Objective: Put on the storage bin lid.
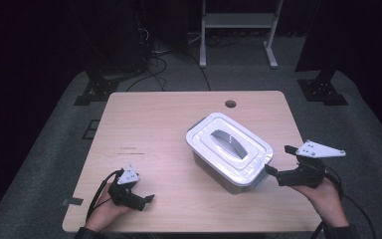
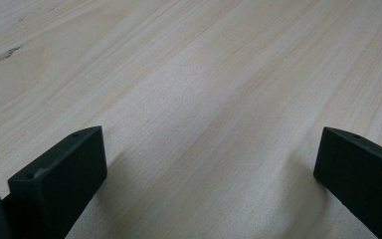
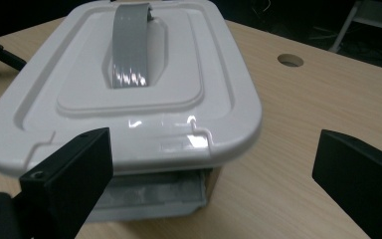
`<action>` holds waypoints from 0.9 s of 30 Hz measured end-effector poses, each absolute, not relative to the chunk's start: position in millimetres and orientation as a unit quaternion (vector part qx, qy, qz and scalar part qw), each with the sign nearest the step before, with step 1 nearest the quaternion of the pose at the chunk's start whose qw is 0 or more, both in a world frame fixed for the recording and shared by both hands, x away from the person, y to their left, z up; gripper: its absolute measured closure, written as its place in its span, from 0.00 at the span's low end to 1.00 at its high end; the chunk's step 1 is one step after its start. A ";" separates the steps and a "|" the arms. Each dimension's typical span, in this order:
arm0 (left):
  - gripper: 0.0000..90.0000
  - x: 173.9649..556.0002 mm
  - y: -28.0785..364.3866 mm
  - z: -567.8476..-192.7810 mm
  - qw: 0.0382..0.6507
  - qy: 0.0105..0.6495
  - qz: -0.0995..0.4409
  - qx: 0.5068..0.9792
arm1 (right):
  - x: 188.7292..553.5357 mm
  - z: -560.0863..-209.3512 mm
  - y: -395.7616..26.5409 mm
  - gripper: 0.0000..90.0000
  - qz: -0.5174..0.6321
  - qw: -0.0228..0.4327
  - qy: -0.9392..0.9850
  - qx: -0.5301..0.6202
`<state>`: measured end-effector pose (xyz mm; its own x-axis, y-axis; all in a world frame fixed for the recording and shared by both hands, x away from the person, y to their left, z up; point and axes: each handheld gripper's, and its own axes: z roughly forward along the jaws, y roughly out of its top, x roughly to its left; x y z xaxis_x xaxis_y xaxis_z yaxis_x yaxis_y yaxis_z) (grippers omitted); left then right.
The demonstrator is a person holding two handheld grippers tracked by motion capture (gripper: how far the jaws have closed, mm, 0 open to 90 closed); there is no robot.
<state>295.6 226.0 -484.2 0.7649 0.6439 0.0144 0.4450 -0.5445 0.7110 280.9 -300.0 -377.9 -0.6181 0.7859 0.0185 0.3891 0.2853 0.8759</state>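
Left gripper (image 1: 146,199) rests low on the table (image 1: 144,129) near the front-left edge, jaws spread, nothing between them; parked out of the way, I'd say. Lidded white box (image 1: 229,149) sits right of centre, grey handle (image 1: 227,142) folded flat, lid on. Right gripper (image 1: 281,162) sits just beside the box's near end, jaws spread wide and empty, lined up on the latch (image 3: 149,194) under the lid rim, likely to work it.
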 end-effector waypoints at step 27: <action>0.00 295.9 225.8 -484.2 0.360 0.313 0.138 0.868 | 271.6 -459.4 -341.1 0.02 0.409 0.193 0.791 0.413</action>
<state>295.9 225.8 -484.2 0.7657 0.6430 0.0142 0.4437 -0.5442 0.7120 271.6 -341.1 -459.4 -0.5851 0.8103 0.0325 0.4951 0.3252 0.8056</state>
